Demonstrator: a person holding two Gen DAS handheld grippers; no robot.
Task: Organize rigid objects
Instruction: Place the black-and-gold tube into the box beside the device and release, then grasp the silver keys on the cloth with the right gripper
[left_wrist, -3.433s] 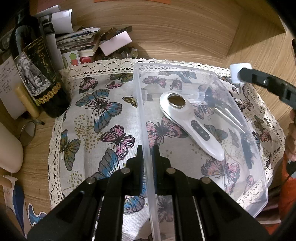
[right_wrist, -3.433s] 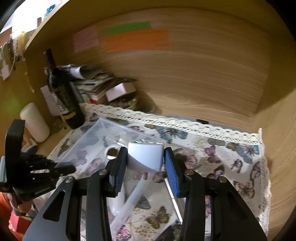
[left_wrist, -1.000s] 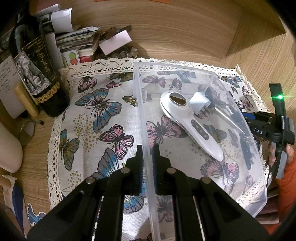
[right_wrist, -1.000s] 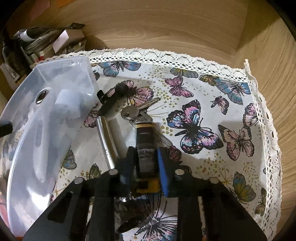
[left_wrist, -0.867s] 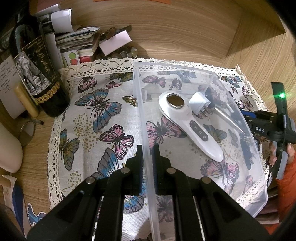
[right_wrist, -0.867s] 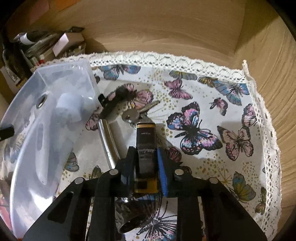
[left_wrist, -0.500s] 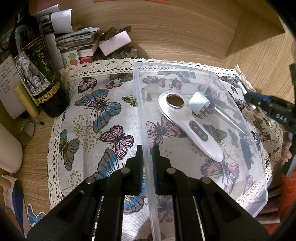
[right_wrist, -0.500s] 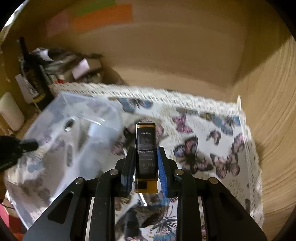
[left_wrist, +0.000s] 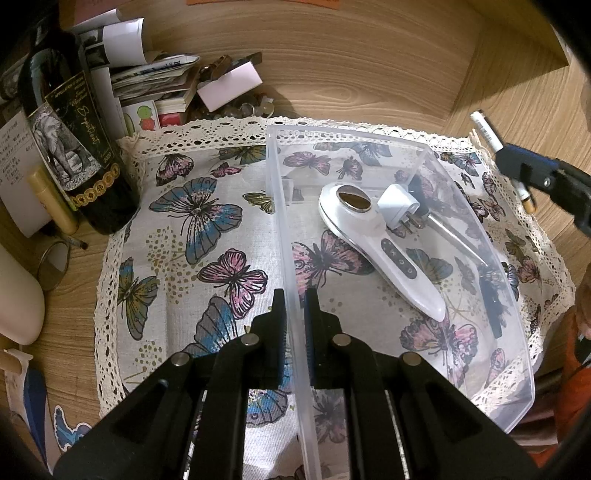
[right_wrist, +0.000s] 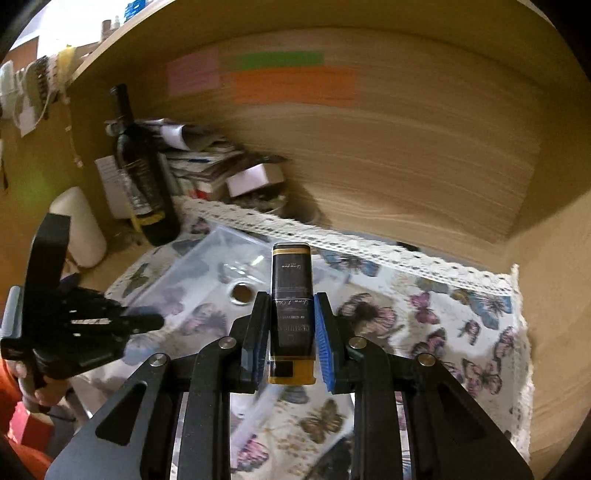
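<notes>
The left hand-held gripper (left_wrist: 294, 308) angles down, clamped on the clear bin's (left_wrist: 517, 317) near wall. The right hand-held gripper (right_wrist: 290, 332) pinches a black-and-gold lighter (right_wrist: 291, 314) above the cloth (right_wrist: 461, 332). Only the left view shows the white massager (left_wrist: 373, 240) and plug (left_wrist: 397, 203) inside.

- A wood-grain table (left_wrist: 362, 70) is carrying a lace-edged butterfly cloth (left_wrist: 192, 229).
- A wooden back wall (right_wrist: 406, 155) is bearing pink, green and orange paper strips (right_wrist: 291, 86).
- A dark wine bottle (left_wrist: 70, 147) is standing beside stacked papers (left_wrist: 155, 77) in the corner.
- Bright light is showing above the wall's top edge, upper left in the right wrist view.
</notes>
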